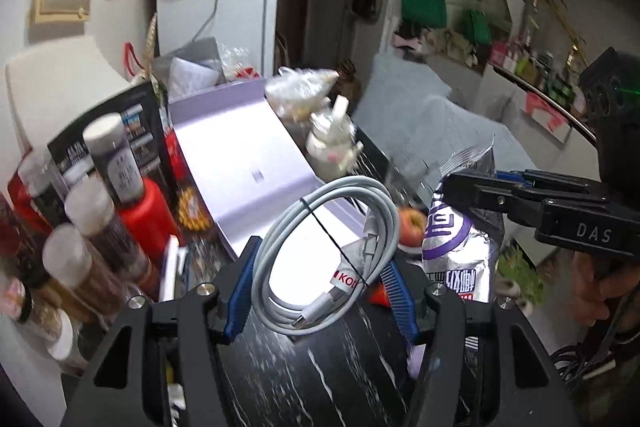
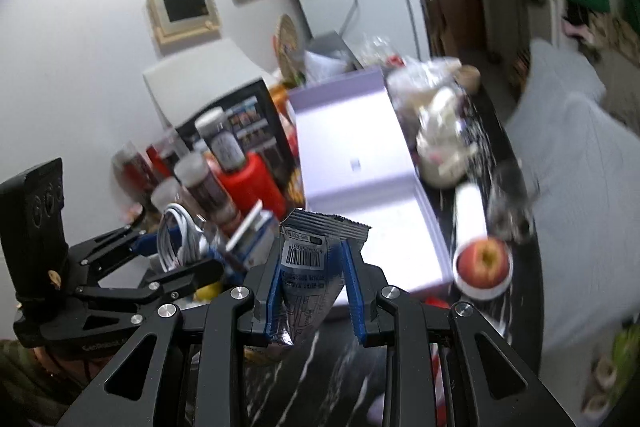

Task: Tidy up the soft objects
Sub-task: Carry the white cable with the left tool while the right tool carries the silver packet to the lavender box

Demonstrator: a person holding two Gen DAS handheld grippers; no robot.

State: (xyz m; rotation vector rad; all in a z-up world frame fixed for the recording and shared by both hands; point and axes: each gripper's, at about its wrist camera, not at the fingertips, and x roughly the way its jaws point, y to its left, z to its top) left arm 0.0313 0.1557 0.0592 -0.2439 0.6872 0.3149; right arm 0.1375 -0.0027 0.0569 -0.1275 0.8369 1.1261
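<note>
My left gripper [image 1: 320, 267] is shut on a coiled white charging cable [image 1: 316, 239] and holds it above the black marble table [image 1: 312, 379]. My right gripper [image 2: 310, 269] is shut on a silver foil snack pouch [image 2: 308, 267] with a barcode. The pouch also shows in the left wrist view [image 1: 460, 239], held by the right gripper [image 1: 472, 191] at the right. The left gripper with the cable [image 2: 176, 235] shows in the right wrist view at the left. A lavender box [image 1: 248, 155] lies open behind both.
Spice jars [image 1: 100, 211] and a red bottle [image 1: 148, 211] crowd the left. An apple [image 2: 482, 261] sits in a white bowl. A white plush toy [image 1: 332, 143] and a plastic bag [image 1: 300, 91] lie behind the box. A grey sofa [image 1: 432, 115] stands at right.
</note>
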